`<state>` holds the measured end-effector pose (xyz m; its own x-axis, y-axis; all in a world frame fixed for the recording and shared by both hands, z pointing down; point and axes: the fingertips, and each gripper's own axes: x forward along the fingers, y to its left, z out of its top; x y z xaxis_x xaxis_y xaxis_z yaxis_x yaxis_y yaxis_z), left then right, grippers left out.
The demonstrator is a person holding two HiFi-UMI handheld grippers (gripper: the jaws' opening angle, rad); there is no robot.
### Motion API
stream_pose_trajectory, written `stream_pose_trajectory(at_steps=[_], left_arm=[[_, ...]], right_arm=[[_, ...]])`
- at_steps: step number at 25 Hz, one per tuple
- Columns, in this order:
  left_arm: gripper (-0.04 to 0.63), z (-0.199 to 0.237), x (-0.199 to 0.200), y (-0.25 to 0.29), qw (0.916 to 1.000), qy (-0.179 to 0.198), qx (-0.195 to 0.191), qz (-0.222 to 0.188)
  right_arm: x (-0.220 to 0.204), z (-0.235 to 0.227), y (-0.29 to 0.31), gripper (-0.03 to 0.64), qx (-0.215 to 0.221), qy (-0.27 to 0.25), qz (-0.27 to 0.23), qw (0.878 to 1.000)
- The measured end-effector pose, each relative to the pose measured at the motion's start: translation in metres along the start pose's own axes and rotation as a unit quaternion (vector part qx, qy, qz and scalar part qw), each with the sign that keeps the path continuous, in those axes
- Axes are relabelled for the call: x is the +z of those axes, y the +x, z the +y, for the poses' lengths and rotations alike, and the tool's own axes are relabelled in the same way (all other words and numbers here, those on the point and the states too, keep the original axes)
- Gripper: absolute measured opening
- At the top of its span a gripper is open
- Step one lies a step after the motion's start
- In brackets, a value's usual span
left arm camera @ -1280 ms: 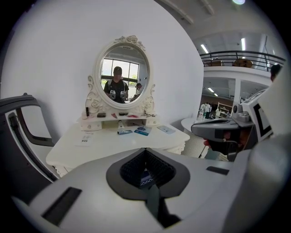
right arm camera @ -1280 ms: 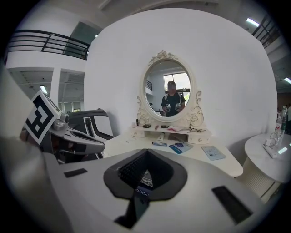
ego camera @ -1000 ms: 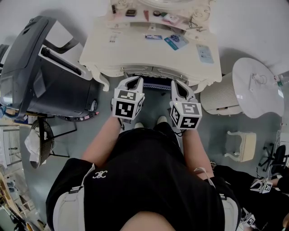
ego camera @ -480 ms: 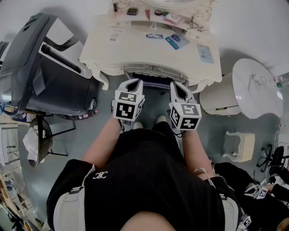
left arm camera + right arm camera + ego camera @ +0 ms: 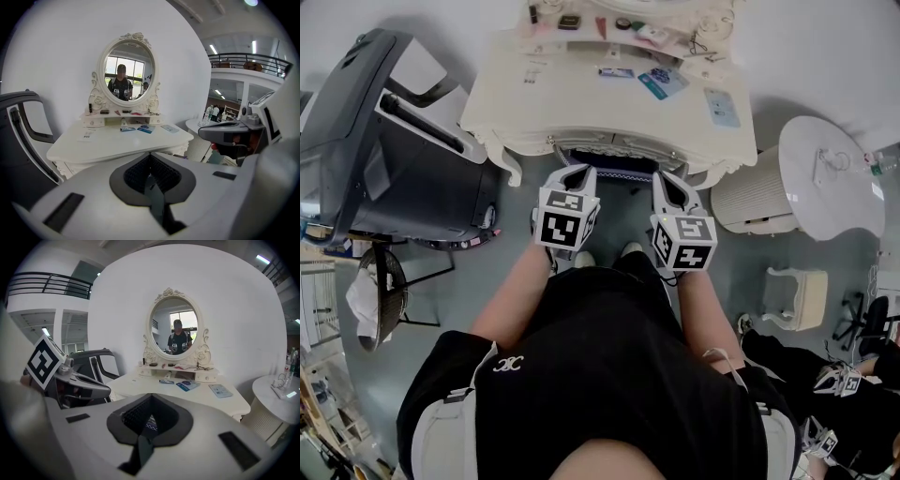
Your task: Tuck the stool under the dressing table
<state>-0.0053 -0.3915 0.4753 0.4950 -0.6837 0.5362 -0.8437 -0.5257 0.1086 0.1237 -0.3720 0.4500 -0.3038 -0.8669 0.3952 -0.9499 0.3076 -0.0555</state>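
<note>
The cream dressing table (image 5: 609,103) stands ahead of me, with small items on its top. Beneath its front edge shows a strip of the stool's dark blue patterned seat (image 5: 614,172). My left gripper (image 5: 574,174) and right gripper (image 5: 667,180) hover side by side just before that edge, above the seat, both shut with nothing between the jaws. In the left gripper view the left gripper (image 5: 150,157) points at the dressing table (image 5: 112,143). In the right gripper view a bit of the stool's patterned seat (image 5: 150,424) shows through the gap behind the shut right gripper (image 5: 150,398).
A big dark grey chair (image 5: 389,155) stands close on the left of the table. On the right are a round white side table (image 5: 830,178), a ribbed white drum (image 5: 755,199) and a small cream footstool (image 5: 802,298). Another person (image 5: 825,394) crouches at lower right.
</note>
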Motion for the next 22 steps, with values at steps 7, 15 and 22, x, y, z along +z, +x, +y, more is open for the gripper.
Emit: stream_pose_trajectory(at_steps=[7, 15, 22], left_arm=[[0.008, -0.005, -0.001, 0.002, 1.0, -0.002, 0.001, -0.001], [0.008, -0.004, 0.005, 0.007, 0.9999, -0.012, 0.01, -0.006], [0.008, -0.012, 0.015, 0.017, 1.0, 0.001, 0.008, -0.004]], right_arm=[[-0.003, -0.002, -0.003, 0.009, 0.003, -0.013, 0.002, 1.0], [0.004, -0.006, 0.001, 0.009, 0.016, -0.025, 0.0, 1.0], [0.009, -0.021, 0.005, 0.009, 0.013, -0.014, -0.001, 1.0]])
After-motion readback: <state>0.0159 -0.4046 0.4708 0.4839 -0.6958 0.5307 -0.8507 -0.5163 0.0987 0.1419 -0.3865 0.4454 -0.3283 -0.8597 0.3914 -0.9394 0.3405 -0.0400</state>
